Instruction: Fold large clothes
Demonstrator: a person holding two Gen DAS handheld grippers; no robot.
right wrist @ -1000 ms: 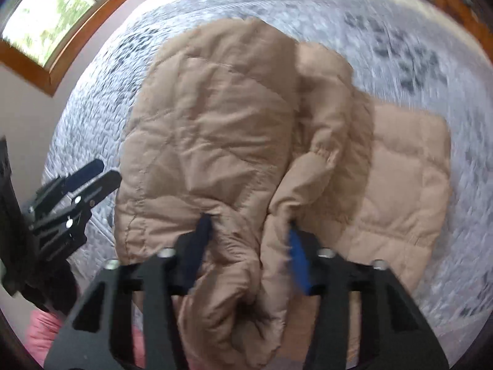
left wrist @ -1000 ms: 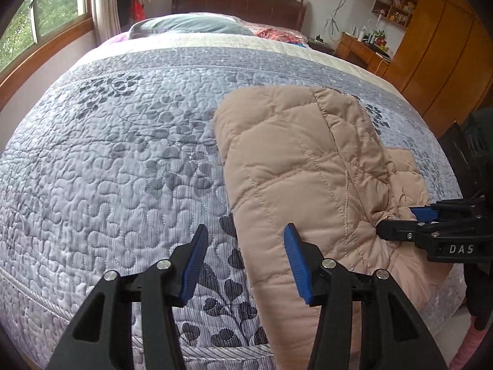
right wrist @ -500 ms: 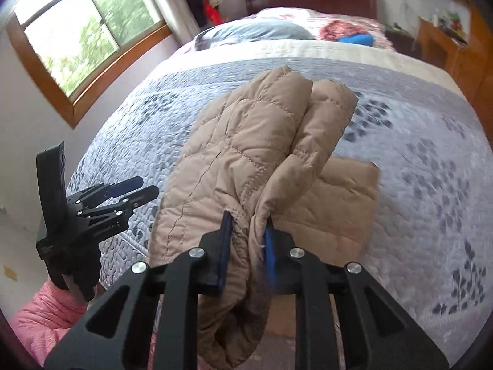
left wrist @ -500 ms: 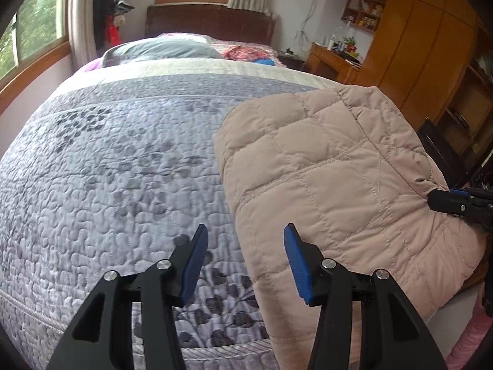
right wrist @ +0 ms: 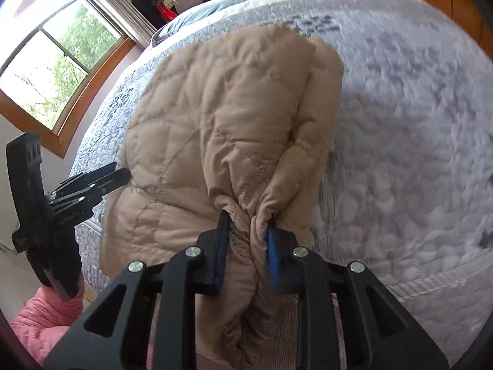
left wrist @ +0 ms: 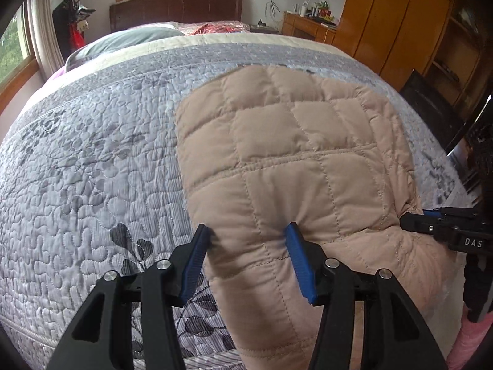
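Observation:
A beige quilted jacket (left wrist: 292, 154) lies folded on the grey patterned bedspread (left wrist: 92, 169), its near end hanging over the bed's front edge. My left gripper (left wrist: 248, 243) straddles the jacket's near left edge. A puffy fold sits between its blue pads while the jaws are opening. My right gripper (right wrist: 246, 231) pinches a bunched hem of the jacket (right wrist: 215, 123) between its pads, and its jaws are easing open slightly. It shows at the jacket's right edge as the right gripper (left wrist: 413, 222) in the left wrist view. The left gripper (right wrist: 121, 171) appears at the jacket's left side.
The bed has a dark headboard (left wrist: 175, 9) and pillows (left wrist: 123, 40) at the far end. A wooden wardrobe (left wrist: 400, 21) and a desk stand on the right. A window (right wrist: 52, 67) and a coat stand (left wrist: 74, 15) are on the left. A pink sleeve (right wrist: 40, 317) shows low down.
My left gripper moved right from over the bedspread onto the jacket's near edge. My right gripper closed on the bunched hem and carried it sideways, and the jacket's top layer now lies flatter.

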